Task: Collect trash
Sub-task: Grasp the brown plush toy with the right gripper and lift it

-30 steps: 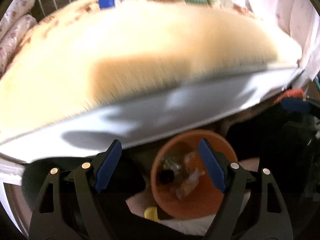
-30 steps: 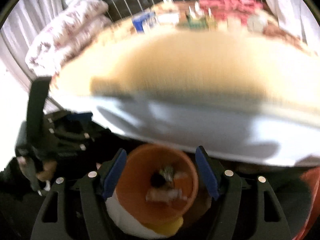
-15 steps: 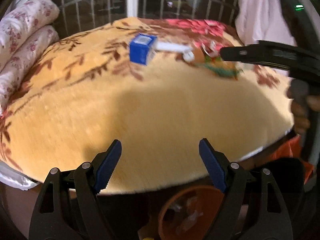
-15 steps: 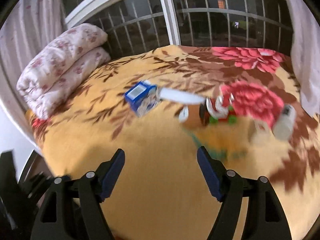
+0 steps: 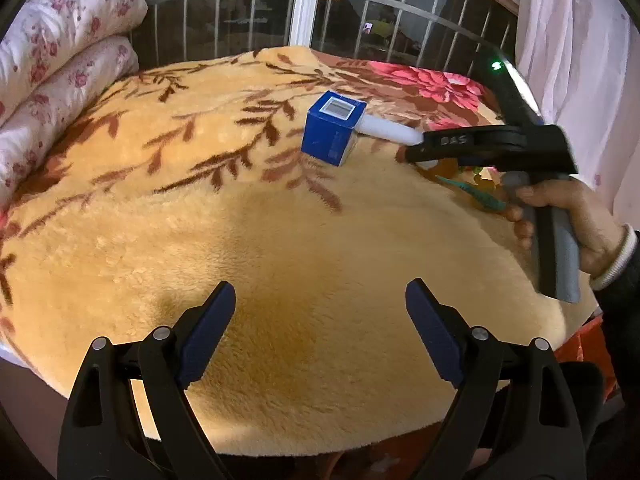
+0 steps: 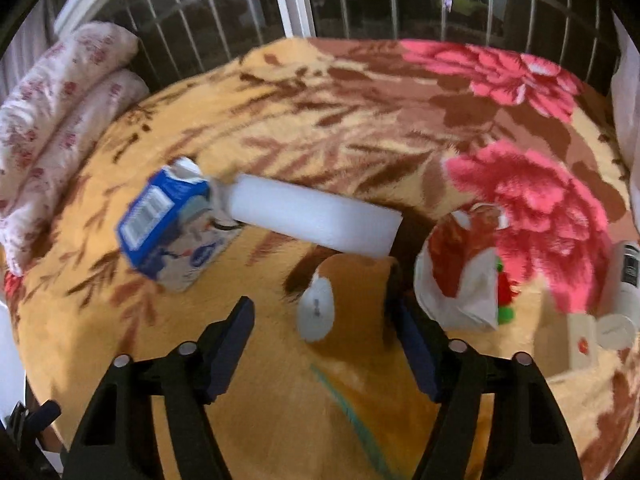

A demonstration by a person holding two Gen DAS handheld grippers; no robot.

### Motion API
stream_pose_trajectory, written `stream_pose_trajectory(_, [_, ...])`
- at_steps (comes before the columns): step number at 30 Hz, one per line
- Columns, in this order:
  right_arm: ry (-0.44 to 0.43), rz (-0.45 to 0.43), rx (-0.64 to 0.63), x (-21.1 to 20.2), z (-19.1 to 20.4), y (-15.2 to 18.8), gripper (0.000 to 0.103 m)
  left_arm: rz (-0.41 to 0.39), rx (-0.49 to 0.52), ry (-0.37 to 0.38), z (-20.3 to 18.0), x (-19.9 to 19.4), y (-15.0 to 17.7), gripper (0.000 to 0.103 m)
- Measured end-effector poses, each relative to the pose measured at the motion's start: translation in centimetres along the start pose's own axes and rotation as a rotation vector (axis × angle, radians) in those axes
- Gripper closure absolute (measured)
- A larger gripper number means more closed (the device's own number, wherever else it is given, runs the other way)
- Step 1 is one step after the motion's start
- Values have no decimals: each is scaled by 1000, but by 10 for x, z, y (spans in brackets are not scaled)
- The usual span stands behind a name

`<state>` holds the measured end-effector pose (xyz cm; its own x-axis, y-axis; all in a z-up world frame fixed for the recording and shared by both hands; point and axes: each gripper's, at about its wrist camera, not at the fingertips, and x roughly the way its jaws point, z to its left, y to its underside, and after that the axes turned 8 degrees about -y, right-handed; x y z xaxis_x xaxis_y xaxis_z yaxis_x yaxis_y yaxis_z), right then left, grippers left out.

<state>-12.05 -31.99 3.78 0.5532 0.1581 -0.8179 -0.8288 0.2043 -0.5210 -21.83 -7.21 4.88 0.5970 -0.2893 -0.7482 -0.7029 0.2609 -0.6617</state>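
My left gripper (image 5: 320, 292) hangs over bare yellow blanket near the bed's front edge, its jaws opening with nothing between them. Farther off lie a blue milk carton (image 5: 334, 134) and a white foam block (image 5: 386, 130). My right gripper (image 6: 322, 312), held by a hand (image 5: 568, 216), points down at the litter. Its jaws are closing around a brown paper cup (image 6: 352, 292) that lies on its side; the left pad stands clear of the cup. The carton (image 6: 172, 232), the foam block (image 6: 316, 220) and a red-and-white plastic wrapper (image 6: 460, 280) lie around the cup.
A white bottle (image 6: 628, 276) and a small white box (image 6: 580, 340) lie at the bed's right side, and a teal strip (image 6: 348, 408) lies under the right gripper. Rolled floral quilts (image 5: 60, 60) sit at the left. A barred window (image 5: 304, 0) and a curtain (image 5: 580, 40) stand behind.
Both grippers have left the orange bin below the bed's edge and come up over the blanket. The right gripper has travelled far forward to the litter, and the brown cup now lies between its jaws.
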Motion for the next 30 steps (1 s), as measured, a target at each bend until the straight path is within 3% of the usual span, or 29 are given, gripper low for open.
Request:
stream_pose_trajectory(5, [79, 34, 27, 23, -11, -9, 53, 8, -7, -7, 5, 5, -1, 18])
stream_pose_trajectory(7, [88, 27, 47, 20, -16, -10, 69, 13, -16, -3, 6, 6, -2, 18])
stream_pose_trajectory(8, [79, 20, 57, 16, -19, -10, 71, 15, -19, -3, 7, 7, -2, 18])
stream_pose_trajectory(13, [-5, -62, 55, -22, -13, -1, 73, 30, -7, -6, 3, 13, -10, 18])
stream_pose_trajectory(16, [-128, -126, 30, -58, -2, 13, 73, 41, 17, -8, -4, 19, -20, 18])
stream_pose_trajectory(18, [-158, -164, -13, -80, 7, 27, 72, 48, 29, -19, -8, 24, -27, 18])
stream_pose_trajectory(23, [-158, -226, -88, -123, 15, 84, 72, 40, 61, -43, -20, 40, -52, 18])
stream_pose_trajectory(30, [-117, -236, 6, -151, -16, 169, 72, 18, 167, -100, -44, 80, -93, 18])
